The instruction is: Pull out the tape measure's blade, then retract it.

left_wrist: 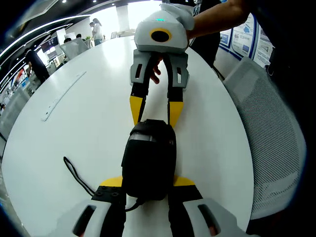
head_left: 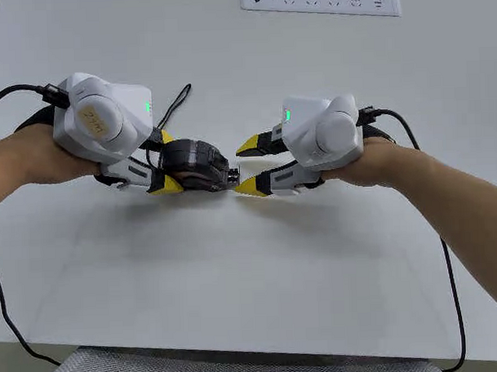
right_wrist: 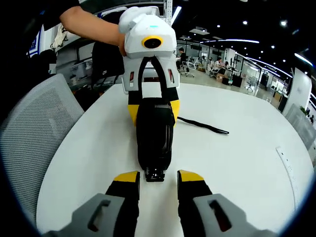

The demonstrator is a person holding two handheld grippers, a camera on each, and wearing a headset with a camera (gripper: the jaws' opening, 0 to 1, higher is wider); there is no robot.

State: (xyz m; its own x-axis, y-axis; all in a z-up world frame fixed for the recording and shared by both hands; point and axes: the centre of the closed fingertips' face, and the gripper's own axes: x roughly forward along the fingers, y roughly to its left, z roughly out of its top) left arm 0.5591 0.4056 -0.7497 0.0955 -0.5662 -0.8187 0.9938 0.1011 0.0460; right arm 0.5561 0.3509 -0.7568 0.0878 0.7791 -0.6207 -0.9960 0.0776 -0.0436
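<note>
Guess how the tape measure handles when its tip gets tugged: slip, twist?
Probably rigid and dense: the tape measure is a blocky black case. The left gripper clamps only its flanks, so it might pivot. Its strap lies limp on the table, likely just trailing.

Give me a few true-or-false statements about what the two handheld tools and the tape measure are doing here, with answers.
1. The left tool is shut on the tape measure. True.
2. A long stretch of blade lies pulled out across the table. False: just the end hook pokes from the case's mouth.
3. The right tool is clamped on the end hook. False: its jaws stand open, one on each side of the hook.
4. The tape measure's black strap trails on the table. True.
5. A power strip lies at the table's far edge. True.
</note>
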